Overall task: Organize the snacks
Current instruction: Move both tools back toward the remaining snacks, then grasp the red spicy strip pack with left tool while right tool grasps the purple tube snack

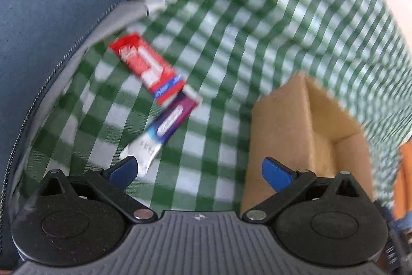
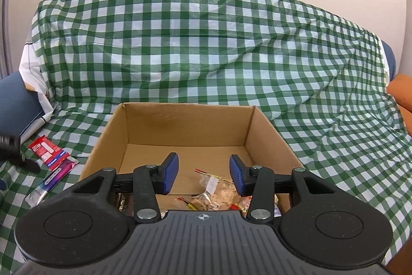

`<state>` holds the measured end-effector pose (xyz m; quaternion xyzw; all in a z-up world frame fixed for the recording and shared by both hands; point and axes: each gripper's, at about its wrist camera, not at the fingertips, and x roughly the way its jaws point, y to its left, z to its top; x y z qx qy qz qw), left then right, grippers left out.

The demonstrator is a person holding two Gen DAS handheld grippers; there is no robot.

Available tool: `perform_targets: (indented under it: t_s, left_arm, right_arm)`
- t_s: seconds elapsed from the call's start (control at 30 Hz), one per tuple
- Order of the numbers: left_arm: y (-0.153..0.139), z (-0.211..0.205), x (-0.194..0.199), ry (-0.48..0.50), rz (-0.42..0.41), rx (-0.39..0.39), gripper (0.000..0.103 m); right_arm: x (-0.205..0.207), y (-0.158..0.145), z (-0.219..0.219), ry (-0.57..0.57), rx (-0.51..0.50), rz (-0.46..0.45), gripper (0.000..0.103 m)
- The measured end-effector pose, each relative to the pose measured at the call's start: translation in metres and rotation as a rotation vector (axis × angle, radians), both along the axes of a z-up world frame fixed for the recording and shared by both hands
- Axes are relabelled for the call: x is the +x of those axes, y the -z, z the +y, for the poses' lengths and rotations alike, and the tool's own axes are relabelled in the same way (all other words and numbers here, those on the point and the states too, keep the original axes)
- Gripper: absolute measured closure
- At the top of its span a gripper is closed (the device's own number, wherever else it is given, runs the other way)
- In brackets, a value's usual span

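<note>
A red snack packet [image 1: 146, 67] and a purple-and-silver snack bar [image 1: 161, 132] lie end to end on the green checked cloth. My left gripper [image 1: 199, 172] is open and empty just in front of the silver end. Both packets show at the left in the right wrist view, red packet [image 2: 47, 151] and purple bar [image 2: 52, 179]. A cardboard box [image 2: 185, 125] stands open beside them and holds several wrapped snacks [image 2: 213, 193]. My right gripper [image 2: 203, 173] is open and empty above the box's near side. The box also shows in the left wrist view [image 1: 285, 130].
The checked cloth [image 2: 206, 43] covers a sofa seat and backrest. A blue cushion or armrest [image 1: 51, 17] rises at the left. An orange cushion [image 2: 401, 92] sits at the right edge. Part of the left gripper [image 2: 13, 148] shows dark at the far left.
</note>
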<state>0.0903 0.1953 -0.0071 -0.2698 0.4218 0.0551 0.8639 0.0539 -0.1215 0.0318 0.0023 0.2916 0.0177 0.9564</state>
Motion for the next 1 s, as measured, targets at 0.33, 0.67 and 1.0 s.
perform_targets:
  t_s: [0.33, 0.67, 1.0]
  left_arm:
    - [-0.014, 0.036, 0.024, -0.095, -0.035, 0.145, 0.051]
    - [0.032, 0.087, 0.082, -0.224, 0.029, -0.076, 0.088]
    - [0.079, 0.108, 0.115, -0.256, 0.114, -0.141, 0.068]
  right_arm:
    - [0.008, 0.001, -0.005, -0.004, 0.084, 0.012, 0.057]
    - [0.009, 0.003, 0.006, -0.041, 0.136, 0.018, 0.057]
    - [-0.005, -0.013, 0.029, -0.189, 0.120, -0.119, 0.057]
